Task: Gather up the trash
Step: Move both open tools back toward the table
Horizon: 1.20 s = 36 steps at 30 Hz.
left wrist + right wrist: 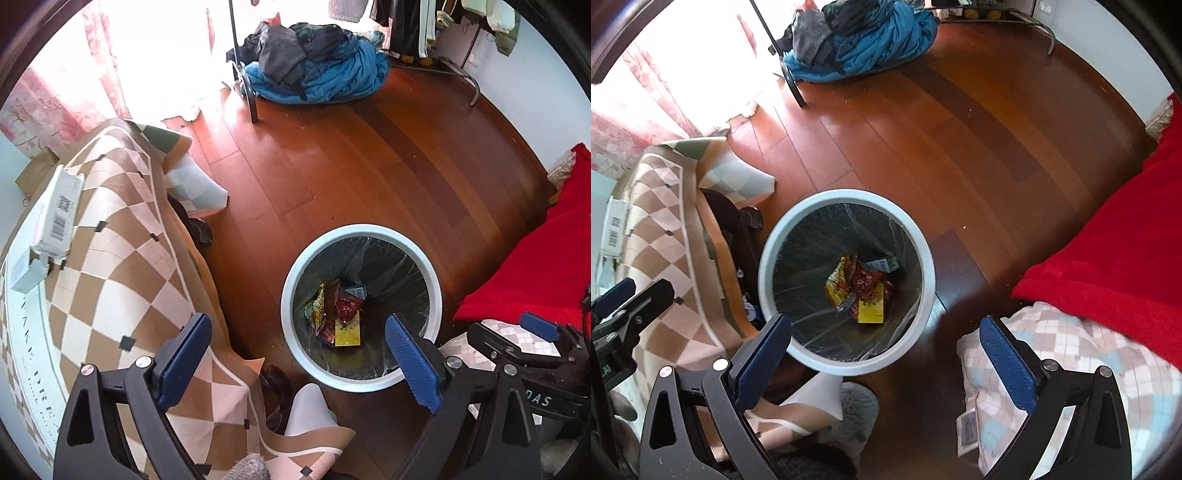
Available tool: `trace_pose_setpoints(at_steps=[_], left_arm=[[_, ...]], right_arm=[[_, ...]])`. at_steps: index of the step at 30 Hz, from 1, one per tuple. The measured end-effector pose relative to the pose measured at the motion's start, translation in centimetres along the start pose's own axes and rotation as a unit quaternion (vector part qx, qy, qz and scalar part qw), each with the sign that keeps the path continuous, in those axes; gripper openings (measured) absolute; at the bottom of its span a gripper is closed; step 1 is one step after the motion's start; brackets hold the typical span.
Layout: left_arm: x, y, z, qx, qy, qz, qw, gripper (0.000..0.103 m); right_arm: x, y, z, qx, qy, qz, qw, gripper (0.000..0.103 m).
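Observation:
A round white bin (436, 295) (768, 254) with a clear liner stands on the wooden floor. Inside lie snack wrappers (332, 314) (860, 288), one yellow, one red. My left gripper (299, 343) hangs open above the bin's near rim, nothing between its blue pads. My right gripper (886, 339) also stands open and empty over the bin's near edge. A white barcoded box (59, 214) (613, 229) and a smaller white box (29, 273) lie on the checkered tablecloth (122, 266) to the left. The right gripper's fingers (539, 325) show at the left wrist view's right edge.
A table under the checkered cloth (665, 236) stands left of the bin. A red blanket (535, 266) (1108, 251) and checkered bedding (1071, 369) lie to the right. A pile of blue and dark clothes (317, 66) (857, 37) sits by a rack at the far side.

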<state>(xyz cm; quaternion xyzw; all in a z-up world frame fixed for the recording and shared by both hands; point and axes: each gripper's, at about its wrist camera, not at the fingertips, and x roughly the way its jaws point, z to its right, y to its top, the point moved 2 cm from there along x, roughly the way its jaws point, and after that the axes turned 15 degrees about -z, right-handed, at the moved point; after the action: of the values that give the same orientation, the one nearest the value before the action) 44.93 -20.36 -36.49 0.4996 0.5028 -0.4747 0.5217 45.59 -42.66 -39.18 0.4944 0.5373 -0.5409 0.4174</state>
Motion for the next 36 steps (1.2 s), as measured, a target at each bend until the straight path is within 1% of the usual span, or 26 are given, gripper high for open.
trace_pose_setpoints(at_steps=[6, 9, 13, 18, 21, 24, 25, 27, 28, 30, 31, 32, 33, 34, 35, 36], left_arm=[[-3.5, -1.5, -0.5, 0.001, 0.002, 0.028, 0.9996, 0.096], [-5.3, -2.5, -0.8, 0.001, -0.002, 0.041, 0.9991, 0.096], [-8.4, -4.0, -1.3, -0.001, -0.010, 0.065, 0.9978, 0.096], [-11.9, -5.4, -3.0, -0.015, 0.000, 0.084, 0.9963, 0.096], [-13.6, -6.2, -5.0, -0.030, -0.003, 0.099, 0.9946, 0.096], [-15.1, -6.9, -8.8, -0.065, -0.008, 0.112, 0.9916, 0.096], [-15.4, -7.1, -11.0, -0.086, -0.009, 0.113, 0.9898, 0.096], [-15.5, -7.5, -14.1, -0.114, -0.006, 0.113, 0.9870, 0.096], [-15.2, -7.7, -16.8, -0.138, 0.000, 0.110, 0.9843, 0.096], [-14.3, -8.3, -20.3, -0.168, 0.010, 0.100, 0.9806, 0.096], [-13.4, -8.5, -23.2, -0.194, 0.019, 0.091, 0.9765, 0.096], [-12.8, -8.9, -24.8, -0.208, 0.024, 0.087, 0.9739, 0.096], [-11.9, -9.1, -26.9, -0.226, 0.032, 0.080, 0.9703, 0.096], [-10.2, -9.3, -29.8, -0.252, 0.044, 0.064, 0.9648, 0.096], [-9.2, -9.8, -31.2, -0.265, 0.048, 0.054, 0.9615, 0.096], [-7.8, -10.2, -33.2, -0.283, 0.053, 0.041, 0.9568, 0.096]], right_arm=[[-3.8, -2.1, -0.8, 0.002, 0.006, 0.026, 1.000, 0.103], [-6.1, -3.3, -1.4, -0.002, 0.004, 0.042, 0.999, 0.103], [-9.1, -4.9, -2.3, -0.008, 0.013, 0.062, 0.998, 0.103], [-12.8, -6.8, -3.5, -0.005, 0.060, 0.088, 0.994, 0.103], [-14.8, -7.7, -5.5, -0.015, 0.071, 0.106, 0.992, 0.103], [-16.2, -7.9, -9.0, -0.038, 0.086, 0.115, 0.989, 0.103], [-16.5, -7.8, -10.5, -0.048, 0.090, 0.114, 0.988, 0.103], [-16.6, -7.3, -14.0, -0.074, 0.099, 0.107, 0.987, 0.103], [-16.4, -6.9, -16.1, -0.087, 0.104, 0.100, 0.986, 0.103], [-15.5, -6.1, -20.0, -0.108, 0.117, 0.085, 0.984, 0.103], [-14.7, -5.4, -22.4, -0.123, 0.130, 0.073, 0.981, 0.103], [-14.0, -4.9, -24.3, -0.131, 0.138, 0.063, 0.980, 0.102], [-12.8, -4.0, -27.1, -0.144, 0.145, 0.049, 0.978, 0.095], [-11.9, -3.5, -29.1, -0.153, 0.143, 0.041, 0.977, 0.089], [-10.9, -2.9, -31.2, -0.162, 0.139, 0.033, 0.976, 0.080], [-9.5, -1.9, -34.0, -0.171, 0.134, 0.024, 0.976, 0.079]])
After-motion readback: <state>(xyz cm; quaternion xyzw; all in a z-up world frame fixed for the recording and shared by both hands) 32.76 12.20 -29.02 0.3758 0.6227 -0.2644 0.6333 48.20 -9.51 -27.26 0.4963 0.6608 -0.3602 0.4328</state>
